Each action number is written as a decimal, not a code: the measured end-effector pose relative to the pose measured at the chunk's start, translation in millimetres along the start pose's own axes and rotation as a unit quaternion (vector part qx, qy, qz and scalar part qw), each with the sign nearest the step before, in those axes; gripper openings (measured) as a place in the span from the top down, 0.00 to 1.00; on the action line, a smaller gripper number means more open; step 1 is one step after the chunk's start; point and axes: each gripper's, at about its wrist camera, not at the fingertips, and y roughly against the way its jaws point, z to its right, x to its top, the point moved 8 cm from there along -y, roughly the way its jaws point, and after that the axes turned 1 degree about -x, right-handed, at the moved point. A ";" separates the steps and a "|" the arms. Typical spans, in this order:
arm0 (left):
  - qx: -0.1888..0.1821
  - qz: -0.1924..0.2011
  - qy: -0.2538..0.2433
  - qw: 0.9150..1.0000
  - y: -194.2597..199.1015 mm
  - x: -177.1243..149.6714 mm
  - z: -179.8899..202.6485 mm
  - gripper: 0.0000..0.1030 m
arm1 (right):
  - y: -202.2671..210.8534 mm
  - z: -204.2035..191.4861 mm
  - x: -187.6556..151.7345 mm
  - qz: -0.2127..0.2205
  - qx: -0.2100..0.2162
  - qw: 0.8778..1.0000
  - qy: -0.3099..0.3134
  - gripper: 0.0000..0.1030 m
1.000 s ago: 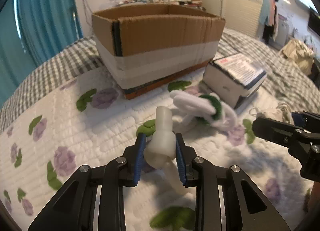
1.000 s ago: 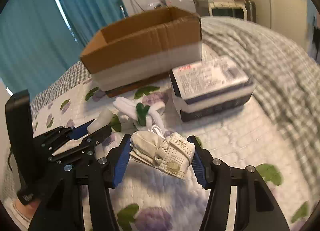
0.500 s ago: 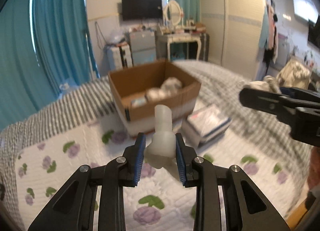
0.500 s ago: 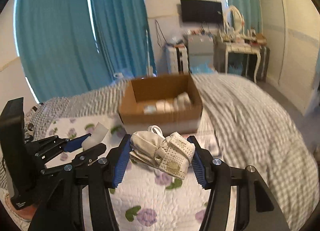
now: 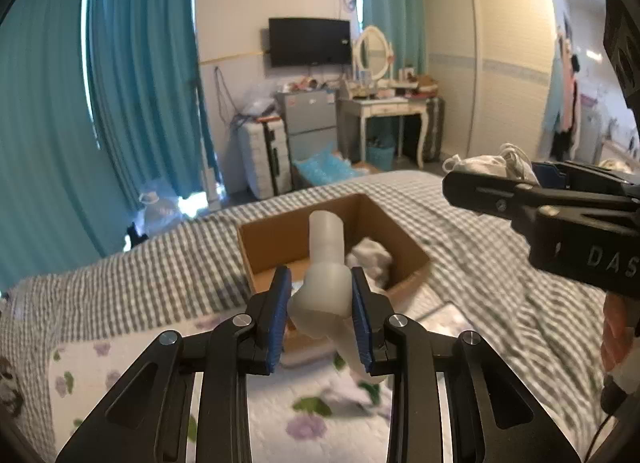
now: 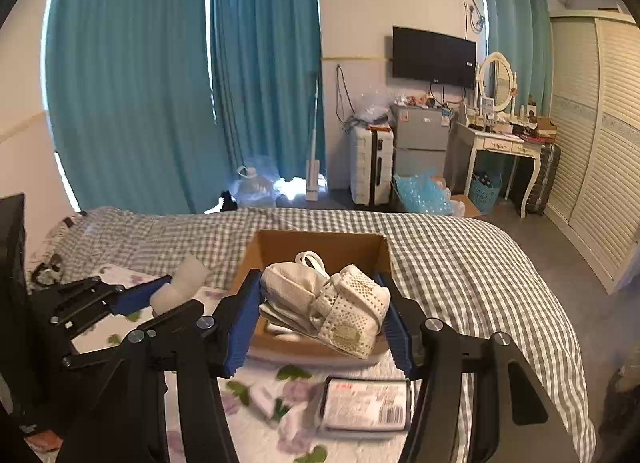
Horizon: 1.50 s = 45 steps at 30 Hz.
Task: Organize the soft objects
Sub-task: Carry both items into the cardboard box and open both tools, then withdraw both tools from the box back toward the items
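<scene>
My left gripper is shut on a white soft bone-shaped piece and holds it high above the bed. My right gripper is shut on a cream bundle of folded lace cloth; it also shows at the right in the left wrist view. An open cardboard box lies on the bed below and ahead of both grippers, with white soft items inside. In the right wrist view the box sits right behind the bundle. The left gripper shows at the left there.
The bed has a grey checked cover and a white floral quilt. A wrapped pack with a printed label and white-and-green soft pieces lie on the quilt near the box. Teal curtains, a suitcase, a fridge and a dressing table stand beyond.
Both grippers have risen far above the bed with their items still held. The box now appears small and below, with its inside in view.
</scene>
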 end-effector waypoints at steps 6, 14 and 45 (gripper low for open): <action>0.008 -0.029 -0.004 1.000 -71.7 3.0 -9.4 0.72 | -85.7 13.7 4.9 -0.037 0.008 0.999 -0.002 0.45; 0.010 -0.053 0.001 0.999 -129.8 -15.5 -17.1 0.63 | -160.7 34.8 -6.7 -0.062 0.026 0.997 -0.030 0.21; 0.103 0.116 0.063 0.986 199.2 48.8 -5.3 0.22 | 174.9 53.9 39.6 0.097 -0.032 0.994 0.045 0.05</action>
